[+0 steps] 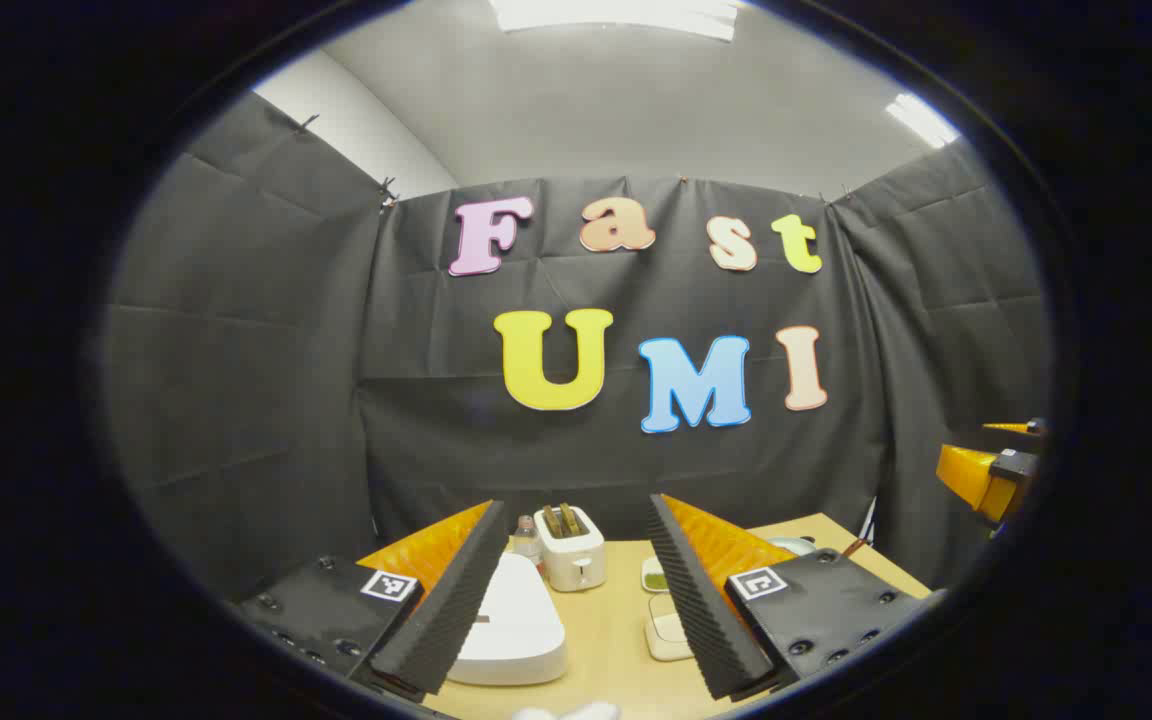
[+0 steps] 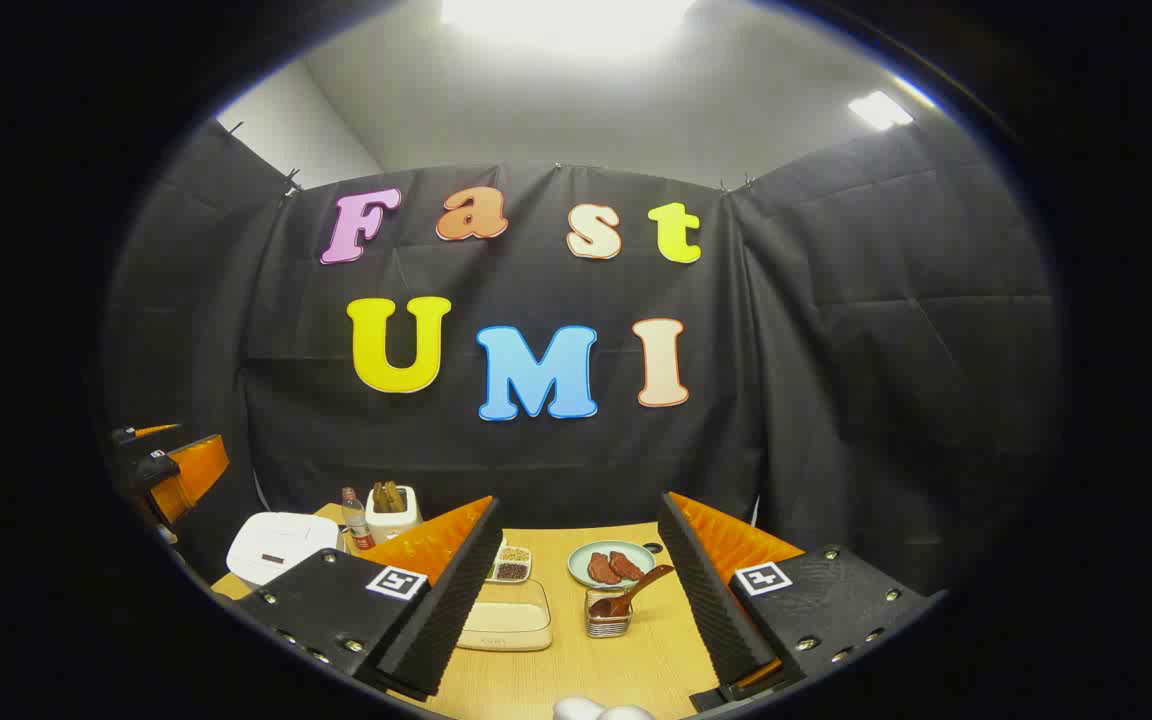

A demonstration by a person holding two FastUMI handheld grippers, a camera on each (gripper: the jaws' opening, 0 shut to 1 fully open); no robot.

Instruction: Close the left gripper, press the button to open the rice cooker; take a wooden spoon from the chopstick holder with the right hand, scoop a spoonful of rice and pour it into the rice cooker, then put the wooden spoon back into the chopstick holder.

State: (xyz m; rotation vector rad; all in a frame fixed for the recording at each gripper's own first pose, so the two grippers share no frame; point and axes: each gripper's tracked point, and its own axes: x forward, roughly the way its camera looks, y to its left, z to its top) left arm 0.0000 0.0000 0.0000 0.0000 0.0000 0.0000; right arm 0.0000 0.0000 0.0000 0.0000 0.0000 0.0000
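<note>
Hovering spread: left gripper [image 1: 576,590], right gripper [image 2: 576,590]; ridged pads; smooth white rice cooker [image 1: 516,625] shut; wooden spoon [image 2: 636,590] in holder [image 2: 608,615].

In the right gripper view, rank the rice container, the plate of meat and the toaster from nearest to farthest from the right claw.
1. Rice container: on the table between the right claw's fingers, toward the left one.
2. Plate of meat: farther back, right of centre.
3. Toaster: at the back left, near the wall.
</note>
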